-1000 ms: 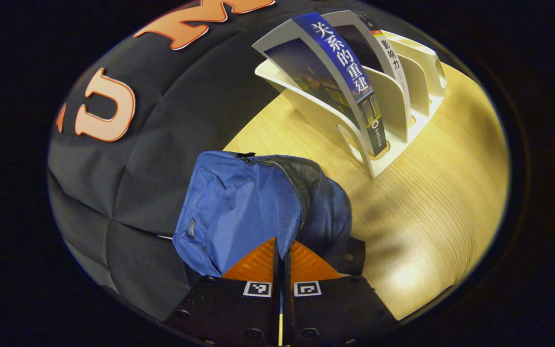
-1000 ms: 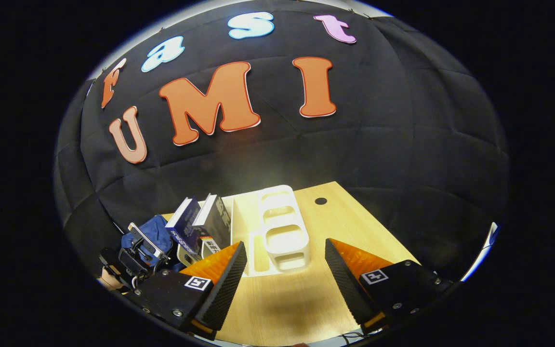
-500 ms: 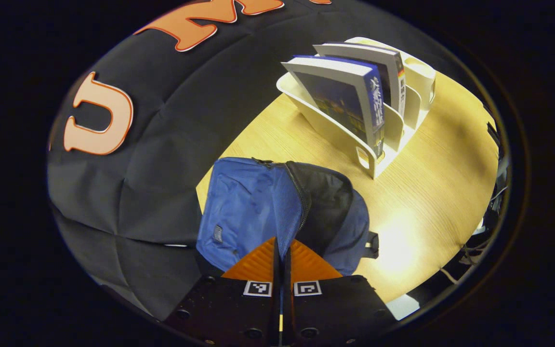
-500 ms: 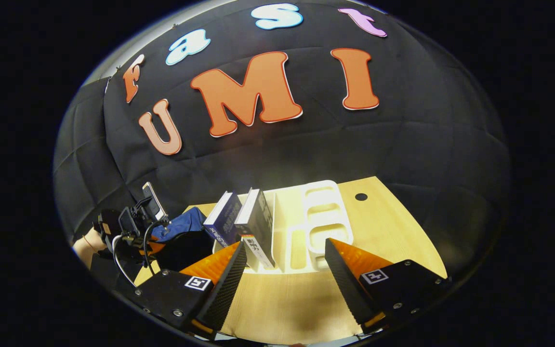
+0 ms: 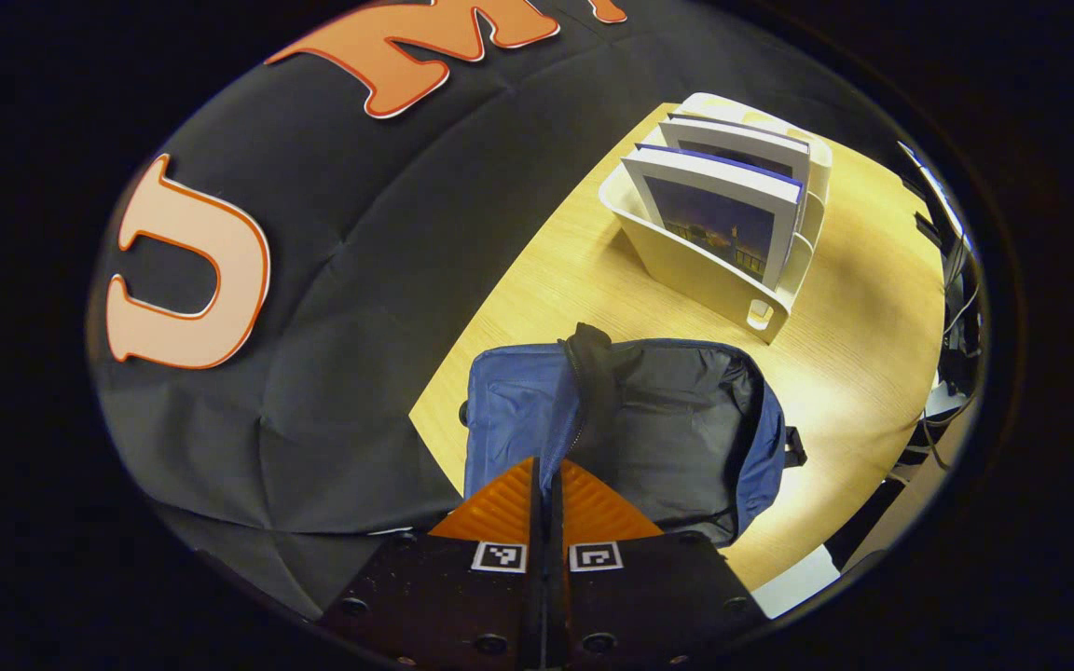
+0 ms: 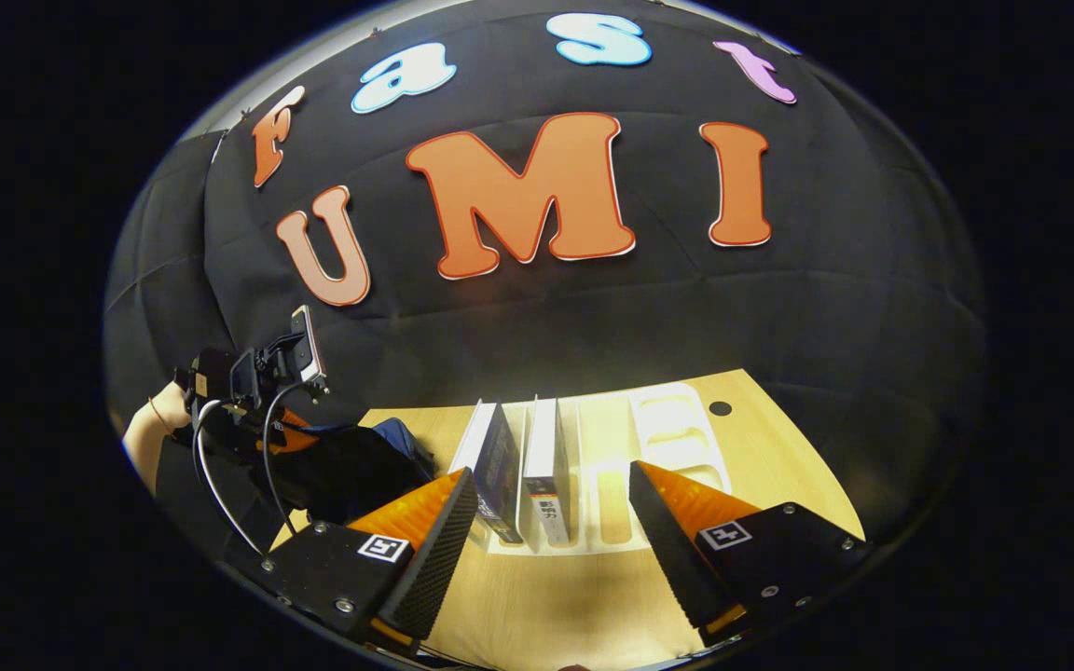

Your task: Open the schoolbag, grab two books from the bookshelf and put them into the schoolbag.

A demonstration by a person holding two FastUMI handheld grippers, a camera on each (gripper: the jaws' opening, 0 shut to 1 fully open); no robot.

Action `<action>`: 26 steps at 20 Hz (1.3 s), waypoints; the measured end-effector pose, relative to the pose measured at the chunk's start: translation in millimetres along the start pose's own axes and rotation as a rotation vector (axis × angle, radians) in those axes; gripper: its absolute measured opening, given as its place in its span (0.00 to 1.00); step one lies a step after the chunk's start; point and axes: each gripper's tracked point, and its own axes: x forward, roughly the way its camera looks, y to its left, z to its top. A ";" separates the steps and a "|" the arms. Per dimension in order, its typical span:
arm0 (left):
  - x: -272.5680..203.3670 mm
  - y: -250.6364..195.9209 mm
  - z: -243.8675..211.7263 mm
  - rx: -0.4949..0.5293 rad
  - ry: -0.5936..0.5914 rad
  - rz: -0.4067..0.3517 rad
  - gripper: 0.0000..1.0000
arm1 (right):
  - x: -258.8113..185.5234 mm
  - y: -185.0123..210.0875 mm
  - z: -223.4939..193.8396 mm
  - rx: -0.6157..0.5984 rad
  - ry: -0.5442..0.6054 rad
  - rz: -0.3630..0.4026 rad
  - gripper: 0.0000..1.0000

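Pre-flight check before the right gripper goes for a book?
1. Schoolbag open, dark lining showing: ok.
2. Left gripper shut on the bag's zipper edge, holding it open: ok.
3. Right gripper open, nothing between its fingers: ok.
4. Two books upright in the bookshelf: ok.
5. Right gripper facing the books: ok.
6. Mouth wide enough for a book: cannot tell.

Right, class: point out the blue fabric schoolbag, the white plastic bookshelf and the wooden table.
blue fabric schoolbag (image 5: 514, 419), left gripper view, its blue outer panel
white plastic bookshelf (image 5: 686, 266), left gripper view, its near side wall
wooden table (image 5: 859, 326), left gripper view, bare top
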 end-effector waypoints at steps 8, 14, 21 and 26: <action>21.1 25.4 -12.9 -0.031 -0.115 -0.083 0.02 | 84.6 92.9 27.8 -0.002 0.285 0.081 0.97; 30.3 23.9 -22.4 -0.066 -0.156 -0.136 0.03 | 164.7 111.9 -12.7 -0.014 0.568 0.046 0.98; 39.9 23.6 -31.6 -0.079 -0.175 -0.174 0.02 | 207.8 90.9 -49.7 -0.071 0.690 -0.070 0.98; 49.0 21.3 -35.6 -0.078 -0.169 -0.194 0.02 | 221.5 80.2 -62.3 -0.074 0.728 -0.129 0.98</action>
